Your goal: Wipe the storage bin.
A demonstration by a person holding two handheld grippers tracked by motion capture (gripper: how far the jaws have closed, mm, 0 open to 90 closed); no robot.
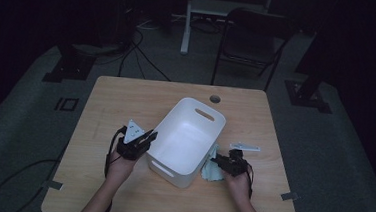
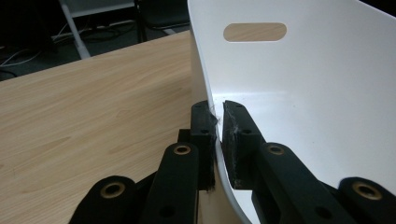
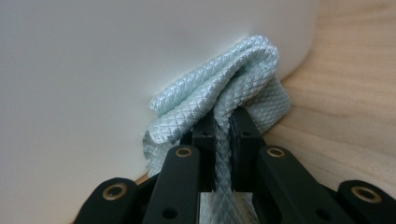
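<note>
While pinched: cloth [image 3: 219, 93] bunched vs. bin [image 3: 93, 70].

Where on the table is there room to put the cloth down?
Bare wood lies left of the white bin and behind it up to the table edge. It is crowded right of the bin, where the right gripper pinches the cloth.

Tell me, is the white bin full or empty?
Empty: the white bin shows bare walls and floor inside; the pale cloth is outside against its wall.
</note>
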